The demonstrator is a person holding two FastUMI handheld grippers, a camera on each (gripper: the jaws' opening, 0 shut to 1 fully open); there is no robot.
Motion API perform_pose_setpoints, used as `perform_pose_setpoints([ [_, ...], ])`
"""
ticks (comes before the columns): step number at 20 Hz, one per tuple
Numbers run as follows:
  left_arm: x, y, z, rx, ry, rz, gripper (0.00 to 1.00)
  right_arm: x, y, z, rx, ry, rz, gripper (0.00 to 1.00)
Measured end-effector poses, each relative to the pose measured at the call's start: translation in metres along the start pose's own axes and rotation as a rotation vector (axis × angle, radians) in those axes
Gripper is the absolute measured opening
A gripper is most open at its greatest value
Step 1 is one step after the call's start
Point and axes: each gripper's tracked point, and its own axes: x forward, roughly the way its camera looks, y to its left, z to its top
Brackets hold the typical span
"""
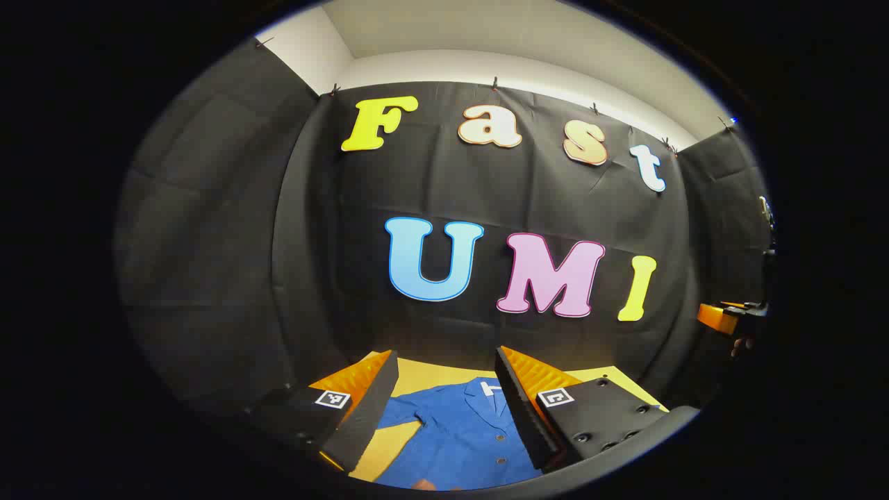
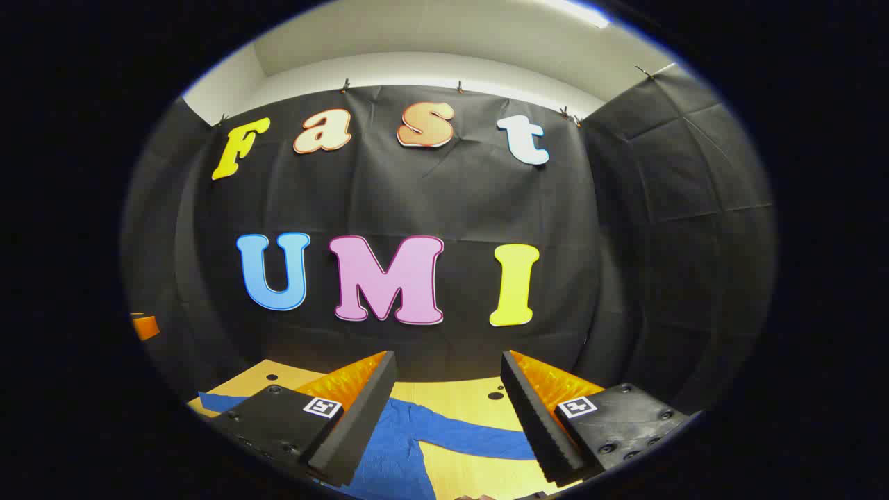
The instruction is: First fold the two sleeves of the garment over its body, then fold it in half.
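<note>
A blue button-front cloth garment (image 1: 465, 434) lies spread flat on the pale wooden worktop (image 1: 430, 378), one sleeve (image 2: 472, 434) stretched out sideways across the wood. The left gripper (image 1: 444, 410) hangs above its collar with fingers wide apart, holding nothing. The right gripper (image 2: 448, 417) hovers over that sleeve, fingers equally spread and empty.

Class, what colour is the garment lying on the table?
Blue garment, seen best in the left gripper view.
</note>
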Motion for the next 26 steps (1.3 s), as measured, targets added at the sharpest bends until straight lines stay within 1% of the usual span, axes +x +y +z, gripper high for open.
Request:
perform_pose_setpoints([
  [2, 0.000, 0.000, 0.006, 0.013, -0.022, 0.003, 0.80, 0.000, -0.004, 0.004, -0.007, -0.010, -0.005, 0.96],
  [4, 0.000, -0.001, 0.010, -0.002, -0.037, 0.001, 0.79, 0.001, -0.003, 0.003, -0.018, -0.006, 0.001, 0.96],
  [5, 0.001, -0.002, 0.011, -0.015, -0.035, -0.003, 0.80, 0.001, -0.003, 0.003, -0.022, -0.003, 0.006, 0.96],
  [9, 0.004, -0.003, 0.005, -0.027, -0.021, -0.003, 0.81, 0.004, 0.005, 0.006, -0.047, -0.014, 0.042, 0.96],
  [13, 0.004, -0.002, 0.003, -0.061, -0.003, -0.008, 0.80, 0.005, 0.012, 0.002, -0.047, -0.005, 0.077, 0.96],
  [15, 0.003, 0.001, 0.004, -0.050, -0.007, 0.003, 0.80, 0.008, 0.013, -0.002, -0.034, 0.008, 0.086, 0.96],
  [16, 0.002, 0.001, 0.004, -0.042, -0.009, 0.005, 0.80, 0.010, 0.014, -0.006, -0.026, 0.027, 0.095, 0.92],
  [19, 0.000, -0.005, -0.001, -0.041, 0.014, -0.013, 0.80, 0.009, 0.026, -0.020, 0.028, 0.142, 0.167, 0.92],
  [20, -0.001, -0.006, -0.002, -0.047, 0.018, -0.018, 0.80, 0.013, 0.026, -0.019, 0.038, 0.163, 0.183, 0.96],
  [21, -0.001, -0.008, -0.003, -0.053, 0.018, -0.025, 0.80, 0.017, 0.024, -0.018, 0.048, 0.177, 0.192, 0.96],
  [24, 0.000, -0.008, -0.006, -0.054, 0.027, -0.034, 0.80, 0.033, 0.012, -0.027, 0.082, 0.255, 0.194, 0.96],
  [26, -0.001, -0.005, -0.007, -0.043, 0.023, -0.026, 0.81, 0.047, -0.009, -0.044, 0.091, 0.329, 0.165, 0.96],
])
